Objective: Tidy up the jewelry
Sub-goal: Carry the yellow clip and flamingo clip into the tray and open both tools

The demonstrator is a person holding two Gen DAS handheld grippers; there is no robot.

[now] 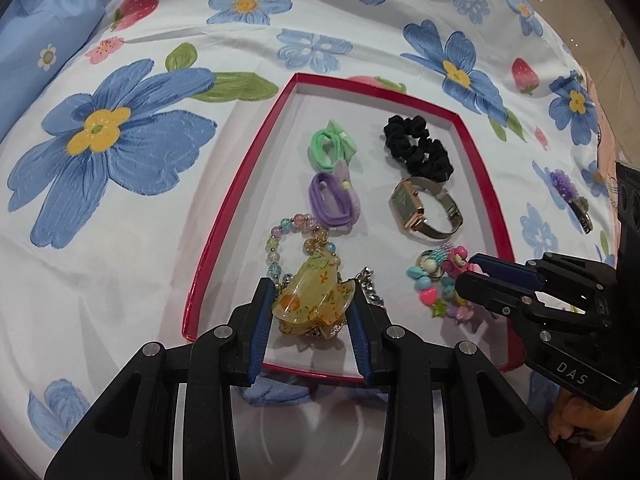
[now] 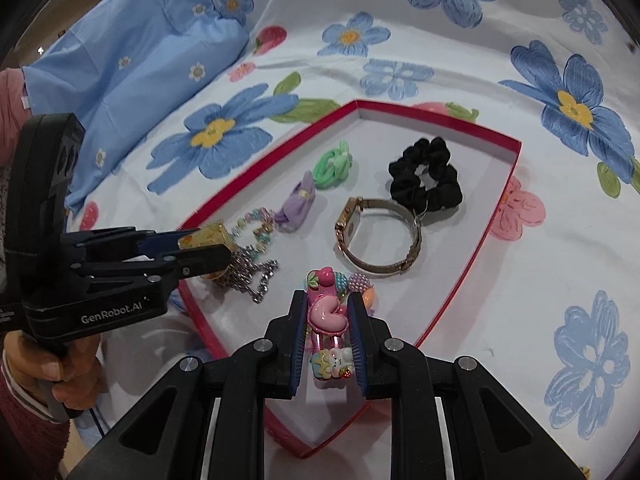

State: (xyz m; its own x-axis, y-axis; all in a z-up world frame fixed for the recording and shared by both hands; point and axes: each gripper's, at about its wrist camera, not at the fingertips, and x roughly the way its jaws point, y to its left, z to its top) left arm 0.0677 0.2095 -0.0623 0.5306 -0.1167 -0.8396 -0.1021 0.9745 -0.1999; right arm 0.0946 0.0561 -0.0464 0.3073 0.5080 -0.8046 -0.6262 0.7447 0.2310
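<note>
- Gripping a yellow claw clip (image 1: 310,294), the left hand-held gripper (image 1: 310,320) hangs over the near left corner of one red-rimmed tray (image 1: 236,216).
- The right hand-held gripper (image 2: 326,334) is closed on a pink charm clip (image 2: 326,316) above the tray's near side (bead cluster (image 1: 430,276) beneath it).
- Lying in the tray: two hair ties, one green (image 1: 330,146) and one purple (image 1: 332,200); one black scrunchie (image 1: 418,148); one watch (image 1: 424,208); one beaded bracelet (image 1: 286,236); one silver chain (image 2: 250,270).
- One purple flower clip (image 1: 568,190) lies outside on the floral bedsheet (image 1: 120,240).
</note>
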